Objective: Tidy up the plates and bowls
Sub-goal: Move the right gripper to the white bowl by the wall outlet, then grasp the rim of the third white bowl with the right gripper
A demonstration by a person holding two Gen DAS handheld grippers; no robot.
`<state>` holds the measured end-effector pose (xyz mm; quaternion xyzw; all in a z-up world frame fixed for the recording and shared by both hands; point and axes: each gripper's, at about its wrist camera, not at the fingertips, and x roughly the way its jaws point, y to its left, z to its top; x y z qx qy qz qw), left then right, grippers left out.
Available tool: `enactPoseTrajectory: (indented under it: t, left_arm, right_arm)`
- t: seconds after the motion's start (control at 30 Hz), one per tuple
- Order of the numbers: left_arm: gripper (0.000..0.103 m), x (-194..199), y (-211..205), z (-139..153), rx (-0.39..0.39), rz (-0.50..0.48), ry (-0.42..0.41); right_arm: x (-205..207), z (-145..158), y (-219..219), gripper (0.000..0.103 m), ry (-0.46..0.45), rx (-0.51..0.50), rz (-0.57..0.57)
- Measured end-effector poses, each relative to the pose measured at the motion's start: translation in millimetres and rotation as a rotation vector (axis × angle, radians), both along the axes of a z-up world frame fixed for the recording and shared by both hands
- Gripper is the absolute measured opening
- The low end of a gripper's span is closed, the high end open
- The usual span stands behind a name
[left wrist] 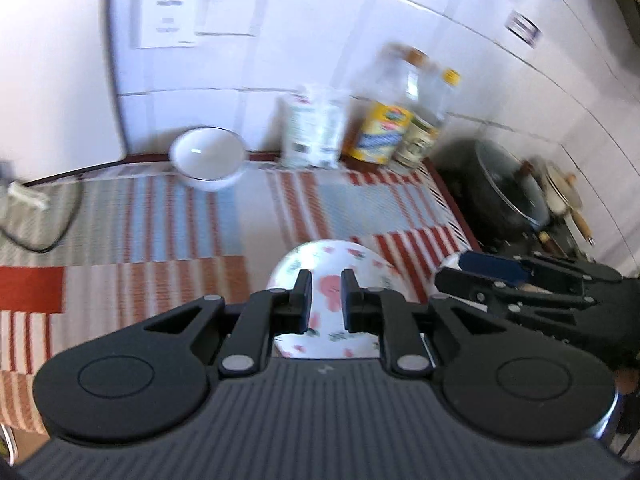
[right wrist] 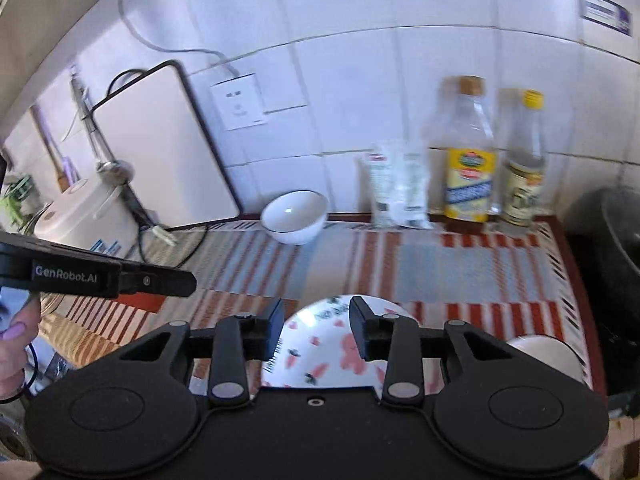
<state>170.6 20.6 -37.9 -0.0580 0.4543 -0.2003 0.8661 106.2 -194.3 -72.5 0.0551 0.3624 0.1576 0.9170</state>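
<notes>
My left claw [left wrist: 326, 300] and right claw [right wrist: 316, 330] both hang released above the near floral-patterned white plate [right wrist: 320, 356]; plain white ceramic bowl [right wrist: 294, 216] sits far.

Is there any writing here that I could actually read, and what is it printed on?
"GenRobot.AI": on the black left gripper, seen from the right wrist camera.
Yellow-label bottle: label print too blurred to read.
Yellow-cap bottle: label blurred.
White packet: print too small.
Wall sticker: unreadable.
Wall socket: markings too small.
</notes>
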Motion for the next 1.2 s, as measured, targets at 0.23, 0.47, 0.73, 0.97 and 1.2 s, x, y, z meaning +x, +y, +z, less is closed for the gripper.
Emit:
enactPoseTrajectory:
  t: [0.23, 0.47, 0.73, 0.97, 1.2]
  left_arm:
    - [0.022, 15.4, 43.4, -0.5, -0.003, 0.117, -0.039]
    - [0.039, 46.7, 60.4, -6.7, 0.008, 0.198, -0.084]
    - [0.042, 105.4, 65.9, -36.8, 0.002, 0.282, -0.063]
    - [0.042, 154.5, 65.4, -65.6, 0.011, 0.312, -0.029]
    - [0.042, 195.7, 61.5, -104.4, 0.007, 0.335, 0.008]
  right_arm:
    - [34.3, 0.9, 35.4, 0.047, -0.010, 0.002, 0.062]
    - [85.5, -4.0, 50.9, 0.058, -0.011, 0.051, 0.095]
    - [163.7, -39.3, 49.7, 0.061, 0.068, 0.119, 0.074]
    - [221.2, -68.4, 49.9, 0.061, 0.147, 0.122, 0.061]
    - [270.5, -105.0, 51.6, 0.061, 0.238, 0.140, 0.042]
